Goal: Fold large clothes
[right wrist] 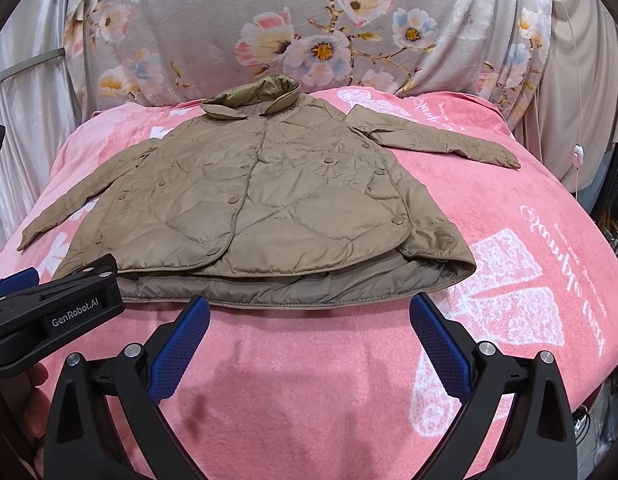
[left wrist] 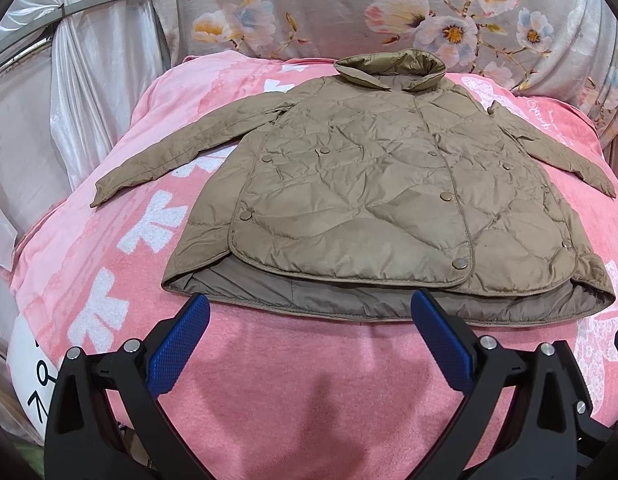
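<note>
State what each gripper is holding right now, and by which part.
Nothing is held. The left gripper and the right gripper are both open, just short of the hem of the tan quilted jacket, which lies flat on the pink blanket.

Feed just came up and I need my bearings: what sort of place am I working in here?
Probably a bedroom at home, or a bed-like surface: a tan quilted jacket lies spread flat on a pink blanket, with floral fabric draped behind it and pale curtains beside.
</note>
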The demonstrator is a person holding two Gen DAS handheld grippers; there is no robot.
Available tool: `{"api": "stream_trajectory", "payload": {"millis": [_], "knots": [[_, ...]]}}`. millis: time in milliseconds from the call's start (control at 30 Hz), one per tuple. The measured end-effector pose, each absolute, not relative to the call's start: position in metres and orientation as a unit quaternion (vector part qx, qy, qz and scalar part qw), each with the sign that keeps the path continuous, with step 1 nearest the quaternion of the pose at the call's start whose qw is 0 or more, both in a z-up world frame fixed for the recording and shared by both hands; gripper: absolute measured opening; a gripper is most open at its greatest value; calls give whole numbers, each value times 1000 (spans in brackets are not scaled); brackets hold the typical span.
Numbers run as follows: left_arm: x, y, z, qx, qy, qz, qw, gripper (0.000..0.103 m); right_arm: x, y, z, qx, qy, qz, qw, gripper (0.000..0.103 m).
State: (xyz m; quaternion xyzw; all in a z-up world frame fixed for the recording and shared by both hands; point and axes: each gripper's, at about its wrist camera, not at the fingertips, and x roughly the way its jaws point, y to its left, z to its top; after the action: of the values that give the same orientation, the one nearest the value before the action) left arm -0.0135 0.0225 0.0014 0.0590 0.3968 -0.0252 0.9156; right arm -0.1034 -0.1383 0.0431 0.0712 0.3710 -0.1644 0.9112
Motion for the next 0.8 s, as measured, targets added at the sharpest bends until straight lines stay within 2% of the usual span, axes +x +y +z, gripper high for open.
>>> {"api": "stream_trajectory", "payload": {"millis": [300,600,800], "knots": [[9,34,2,49,400,-11,915,98,-92,-175,40,89,368,-185,907,98],[79,39,9,40,389,32,920,98,-34,-306,57,179,342,-226,895,98],[125,29,5,45,387,29,920,98,18,-401,41,273,336,-233,871,98]]}}
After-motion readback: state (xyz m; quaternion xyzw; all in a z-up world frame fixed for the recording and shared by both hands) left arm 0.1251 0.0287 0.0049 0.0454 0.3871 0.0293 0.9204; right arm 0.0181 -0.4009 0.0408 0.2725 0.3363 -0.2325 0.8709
